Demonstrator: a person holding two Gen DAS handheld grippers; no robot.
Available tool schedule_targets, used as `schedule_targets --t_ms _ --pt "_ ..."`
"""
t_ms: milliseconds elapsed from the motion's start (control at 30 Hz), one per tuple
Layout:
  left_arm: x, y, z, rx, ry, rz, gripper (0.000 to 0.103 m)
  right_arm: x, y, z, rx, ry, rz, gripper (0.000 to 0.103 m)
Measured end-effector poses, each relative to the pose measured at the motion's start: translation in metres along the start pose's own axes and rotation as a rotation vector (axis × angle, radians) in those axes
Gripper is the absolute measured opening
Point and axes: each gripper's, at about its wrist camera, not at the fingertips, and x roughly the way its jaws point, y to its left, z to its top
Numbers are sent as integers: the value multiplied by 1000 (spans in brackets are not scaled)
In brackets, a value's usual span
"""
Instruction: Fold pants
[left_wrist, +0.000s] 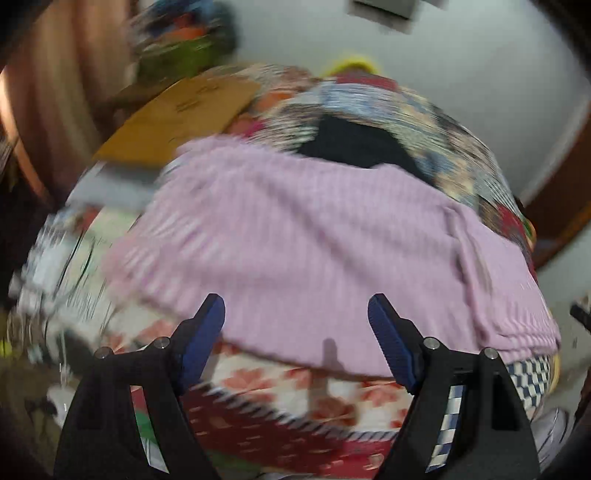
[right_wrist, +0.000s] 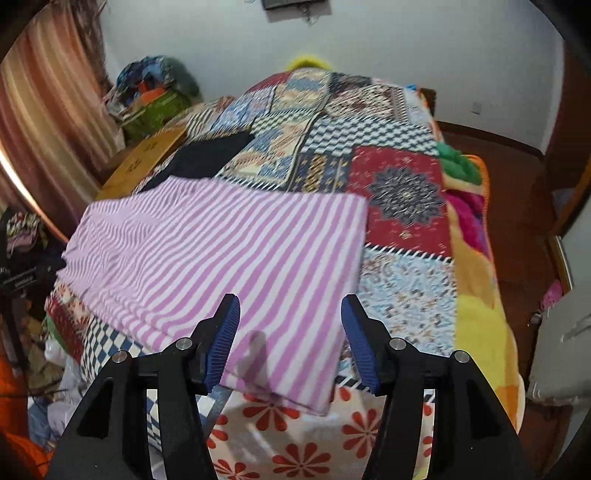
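Pants (right_wrist: 221, 266) striped, blurred in left view

Pink-and-white striped pants (right_wrist: 221, 266) lie on a multicoloured patchwork quilt (right_wrist: 402, 184), a black garment (right_wrist: 207, 157) at eleven o'clock.

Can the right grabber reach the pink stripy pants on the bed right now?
Probably yes. The right gripper hangs open just above the near edge of the pink-and-white striped cotton pants, which lie flat on the patchwork quilt. Nothing sits between its blue fingertips and the cloth.
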Motion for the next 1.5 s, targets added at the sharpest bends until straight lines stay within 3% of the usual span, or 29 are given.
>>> schedule_targets --t_ms 233,533,733,833,900,1000,1100,1300,1500 --pt "18 66 -24 -239 72 -76 80 4 6 7 -4 -6 -23 53" --pt "57 76 1 -263 59 -152 80 14 24 12 -36 11 -12 53" --pt "84 82 34 -298 35 -117 80 19 28 16 -44 21 -11 53" --pt "89 80 45 -294 19 -37 62 20 28 17 -38 22 -10 53" --pt "88 77 50 -265 7 24 36 21 29 18 -33 23 -7 53" --pt "85 77 54 -239 1 26 18 25 32 20 -36 28 2 53" --pt "76 73 59 -201 -18 36 14 30 39 23 -49 36 22 53" --pt "33 46 83 -95 -133 29 12 42 72 34 -107 43 93 53" --pt "-13 4 110 21 -238 -39 11 70 119 34 -200 100 192 53"
